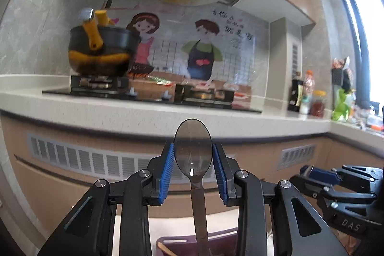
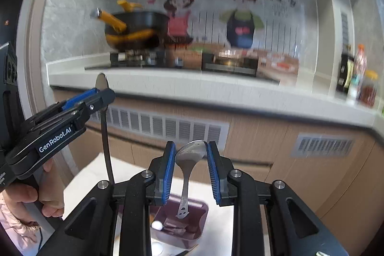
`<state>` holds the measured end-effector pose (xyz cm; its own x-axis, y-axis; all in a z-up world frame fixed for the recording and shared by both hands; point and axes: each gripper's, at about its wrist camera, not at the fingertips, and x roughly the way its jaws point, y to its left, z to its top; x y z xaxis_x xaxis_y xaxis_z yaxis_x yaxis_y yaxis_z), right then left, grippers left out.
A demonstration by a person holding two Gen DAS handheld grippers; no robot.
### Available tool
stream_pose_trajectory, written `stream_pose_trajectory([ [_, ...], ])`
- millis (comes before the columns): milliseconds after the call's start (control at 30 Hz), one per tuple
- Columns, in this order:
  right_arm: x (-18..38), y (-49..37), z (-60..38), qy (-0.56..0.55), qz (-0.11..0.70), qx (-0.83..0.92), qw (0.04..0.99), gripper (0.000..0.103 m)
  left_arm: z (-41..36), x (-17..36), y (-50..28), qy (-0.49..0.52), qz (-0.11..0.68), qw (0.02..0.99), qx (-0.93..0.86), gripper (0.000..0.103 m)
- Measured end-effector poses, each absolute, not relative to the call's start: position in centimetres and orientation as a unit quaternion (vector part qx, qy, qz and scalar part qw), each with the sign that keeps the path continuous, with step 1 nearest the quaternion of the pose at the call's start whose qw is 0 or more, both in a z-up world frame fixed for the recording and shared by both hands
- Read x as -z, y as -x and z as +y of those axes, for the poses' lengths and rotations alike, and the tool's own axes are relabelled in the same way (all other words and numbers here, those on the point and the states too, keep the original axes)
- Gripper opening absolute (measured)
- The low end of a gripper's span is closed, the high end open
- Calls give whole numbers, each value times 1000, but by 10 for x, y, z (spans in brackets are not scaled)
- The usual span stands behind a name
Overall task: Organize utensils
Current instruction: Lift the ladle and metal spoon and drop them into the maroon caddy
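Note:
In the left wrist view my left gripper (image 1: 193, 145) is shut on the bowl of a large steel spoon (image 1: 193, 152). Its handle hangs straight down toward a purple utensil bin (image 1: 177, 244). My right gripper (image 2: 191, 144) is shut on the bowl of a smaller spoon (image 2: 190, 155), whose handle dangles over the purple bin (image 2: 192, 229). The right wrist view also shows the left gripper (image 2: 102, 94) at the left, held by a hand (image 2: 48, 198), with the large spoon (image 2: 105, 136) hanging from it. At the right edge of the left wrist view the right gripper (image 1: 306, 170) is seen side-on.
A white table (image 2: 91, 174) carries the bin, which holds a white round item (image 2: 157, 224). Ahead runs a kitchen counter (image 1: 144, 116) with a gas hob and a black pot (image 1: 103, 49) with yellow handles. Bottles (image 1: 302, 95) stand at the right. Cabinet vents (image 2: 163, 124) lie below the counter.

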<state>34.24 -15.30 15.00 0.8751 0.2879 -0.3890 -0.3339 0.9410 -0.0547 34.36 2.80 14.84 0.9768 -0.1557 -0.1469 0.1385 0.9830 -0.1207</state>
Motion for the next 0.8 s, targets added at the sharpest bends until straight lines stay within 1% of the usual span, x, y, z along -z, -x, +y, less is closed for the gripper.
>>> stream_pose_trajectory([
  [367, -53, -391, -138, 58, 293, -166, 940, 24, 17, -48, -379, 52, 168, 982, 74, 34],
  [600, -12, -396, -136, 56, 333, -172, 925, 24, 19, 5, -386, 57, 245, 965, 73, 35],
  [667, -4, -397, -136, 54, 344, -176, 921, 25, 22, 10, -385, 65, 257, 961, 75, 38],
  [733, 1, -398, -135, 54, 352, -179, 917, 27, 24, 11, -381, 69, 262, 960, 75, 49],
  [800, 2, -396, -135, 57, 357, -177, 916, 30, 27, 7, -372, 70, 259, 961, 71, 53],
])
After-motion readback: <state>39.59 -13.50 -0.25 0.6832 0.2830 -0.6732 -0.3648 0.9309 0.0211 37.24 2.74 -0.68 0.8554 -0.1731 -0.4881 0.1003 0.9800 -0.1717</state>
